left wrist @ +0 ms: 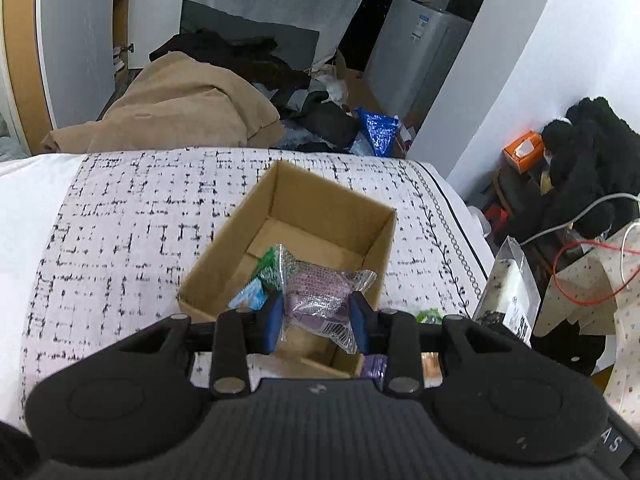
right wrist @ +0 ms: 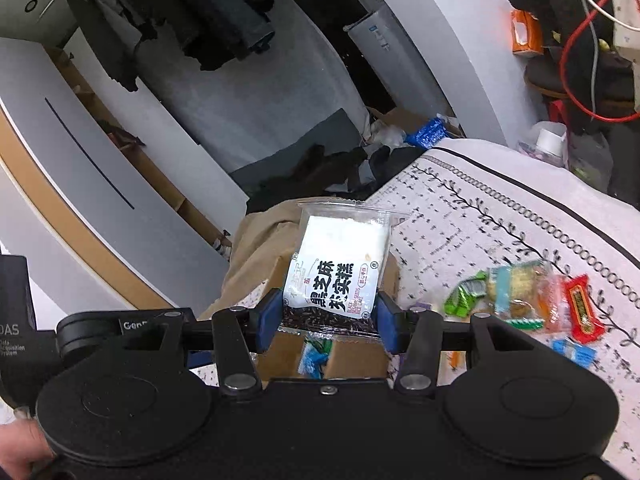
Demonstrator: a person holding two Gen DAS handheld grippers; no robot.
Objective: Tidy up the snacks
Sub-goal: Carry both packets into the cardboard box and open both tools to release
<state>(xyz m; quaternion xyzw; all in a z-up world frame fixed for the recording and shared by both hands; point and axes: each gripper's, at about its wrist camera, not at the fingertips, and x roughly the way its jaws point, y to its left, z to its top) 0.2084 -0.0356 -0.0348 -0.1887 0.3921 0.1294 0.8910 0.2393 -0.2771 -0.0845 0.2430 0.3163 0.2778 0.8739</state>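
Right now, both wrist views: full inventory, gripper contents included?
cardboard box: 1, brown, open on the bed
purple snack pack: 1, clear-purple, between left fingers over the box
packets in box: at least 2, green and blue
rice cake pack: 1, white-black, held in right fingers
loose snacks: several, mixed colours, on bedspread
left gripper: 1, black, blue pads
right gripper: 1, black, blue pads
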